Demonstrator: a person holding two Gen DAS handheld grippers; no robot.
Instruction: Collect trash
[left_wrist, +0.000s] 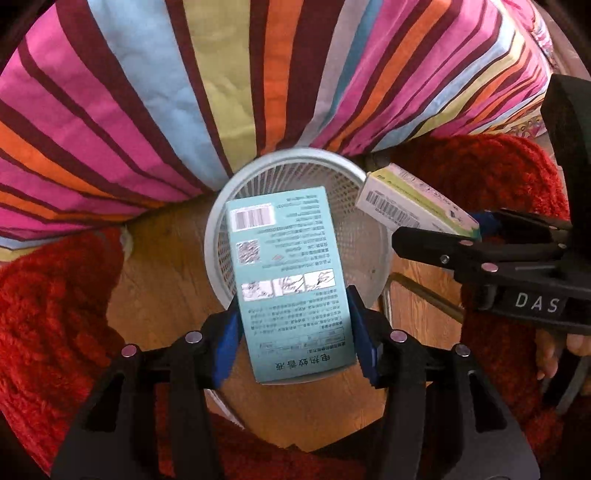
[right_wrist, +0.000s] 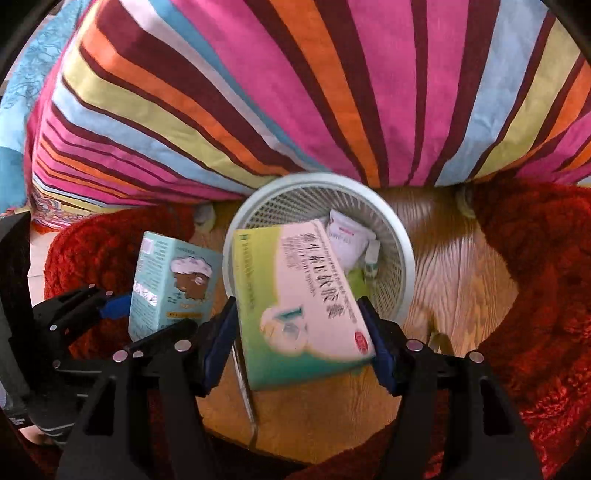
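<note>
A white mesh wastebasket (left_wrist: 306, 155) stands on the wooden floor below both grippers. A teal box (left_wrist: 288, 266) with a barcode hangs over its mouth between the blue pads of my left gripper (left_wrist: 293, 306). The pads stand slightly off its edges, so the gripper is open. My right gripper (right_wrist: 299, 317) is open around a green and white medicine box (right_wrist: 306, 306), blurred, tilting over the basket rim (right_wrist: 406, 258). A white packet (right_wrist: 347, 236) lies inside the basket. Each view shows the other gripper alongside: the right gripper (left_wrist: 443, 229) with its box (left_wrist: 406, 199), the left gripper (right_wrist: 147, 314) with the teal box (right_wrist: 173, 280).
A striped bedcover (left_wrist: 258, 74) hangs right behind the basket. A red shaggy rug (left_wrist: 51, 295) lies on both sides of the bare wood floor (right_wrist: 454, 266). A thin metal rod (left_wrist: 424, 291) runs beside the basket. A person's hand (left_wrist: 554, 354) grips the right tool.
</note>
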